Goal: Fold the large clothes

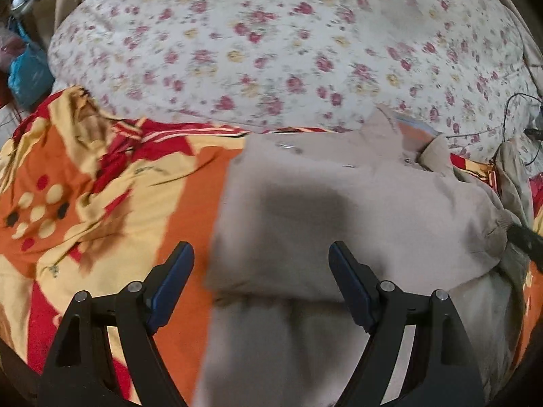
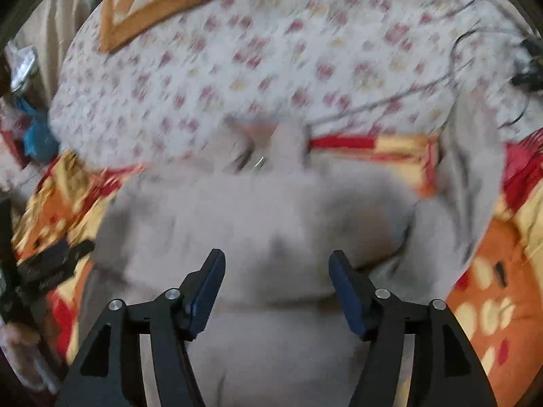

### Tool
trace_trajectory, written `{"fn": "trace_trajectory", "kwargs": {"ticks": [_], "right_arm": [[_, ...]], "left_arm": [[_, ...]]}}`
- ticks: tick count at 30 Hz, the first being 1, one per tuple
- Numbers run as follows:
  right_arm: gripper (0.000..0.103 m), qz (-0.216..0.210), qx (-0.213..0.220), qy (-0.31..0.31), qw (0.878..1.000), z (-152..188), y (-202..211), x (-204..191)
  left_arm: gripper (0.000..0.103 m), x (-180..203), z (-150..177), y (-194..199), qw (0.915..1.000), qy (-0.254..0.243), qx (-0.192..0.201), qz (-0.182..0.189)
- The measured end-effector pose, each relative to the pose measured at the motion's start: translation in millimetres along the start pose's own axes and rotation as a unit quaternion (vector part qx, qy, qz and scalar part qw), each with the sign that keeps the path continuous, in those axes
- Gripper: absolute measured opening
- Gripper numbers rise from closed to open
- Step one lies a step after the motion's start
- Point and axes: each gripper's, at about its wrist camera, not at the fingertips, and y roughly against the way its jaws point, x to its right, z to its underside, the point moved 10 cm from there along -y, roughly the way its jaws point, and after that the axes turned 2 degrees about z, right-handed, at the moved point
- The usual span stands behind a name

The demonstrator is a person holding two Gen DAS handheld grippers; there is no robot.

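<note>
both grippers hang empty above the bed, jaws spread with nothing between the pads. left gripper point(image 1: 261, 285) sits at the bottom centre of its view, over the left edge of a beige garment point(image 1: 339, 210); right gripper point(image 2: 276, 288) sits at the bottom centre of its own blurred view, over the middle of the same cloth. the garment lies spread across the lower middle of both frames on an orange, red and yellow blanket point(image 1: 101, 203), its collar end toward a floral quilt point(image 1: 271, 51) higher up. it looks soft, light and limp, likely to sag and crease, so corners, the hem or the rumpled sleeve at right seem the best places to pinch.
</note>
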Motion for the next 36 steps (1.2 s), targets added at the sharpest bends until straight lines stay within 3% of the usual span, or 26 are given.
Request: {"fn": "trace_trajectory", "kwargs": {"ticks": [2, 6, 11, 14, 16, 19, 23, 26, 30, 36], "right_arm": [[0.066, 0.022, -0.008, -0.003, 1.0, -4, -17, 14], [0.063, 0.046, -0.067, 0.003, 0.997, 13, -69, 35], [0.066, 0.011, -0.036, 0.008, 0.999, -1, -37, 40], [0.069, 0.041, 0.007, -0.026, 0.999, -25, -9, 84], [0.07, 0.068, 0.012, -0.052, 0.996, -34, -6, 117], [0.07, 0.093, -0.017, -0.11, 0.989, -30, -21, 173], [0.067, 0.112, -0.082, -0.152, 0.979, 4, -39, 221], [0.068, 0.09, -0.05, -0.172, 0.98, 6, -22, 230], [0.07, 0.078, 0.007, -0.17, 0.982, -24, 0, 228], [0.07, 0.072, 0.035, -0.142, 0.987, -72, -14, 209]], "left_arm": [[0.082, 8, 3, -13, 0.9999, -0.002, -0.009, 0.003], [0.082, 16, 20, -45, 0.999, -0.02, -0.04, -0.007], [0.083, 14, 20, -43, 0.999, -0.025, -0.036, 0.001], [0.083, 10, 14, -34, 0.9995, 0.0, -0.025, 0.018], [0.083, 8, 13, -31, 0.9994, 0.009, -0.024, 0.024], [0.083, 7, 14, -32, 0.9993, 0.011, -0.026, 0.024], [0.083, 9, 16, -31, 0.9995, -0.003, -0.027, 0.019], [0.083, 10, 16, -30, 0.9994, 0.001, -0.026, 0.022], [0.083, 9, 15, -30, 0.9993, 0.008, -0.025, 0.026], [0.083, 8, 15, -34, 0.9992, 0.011, -0.027, 0.026]]}}
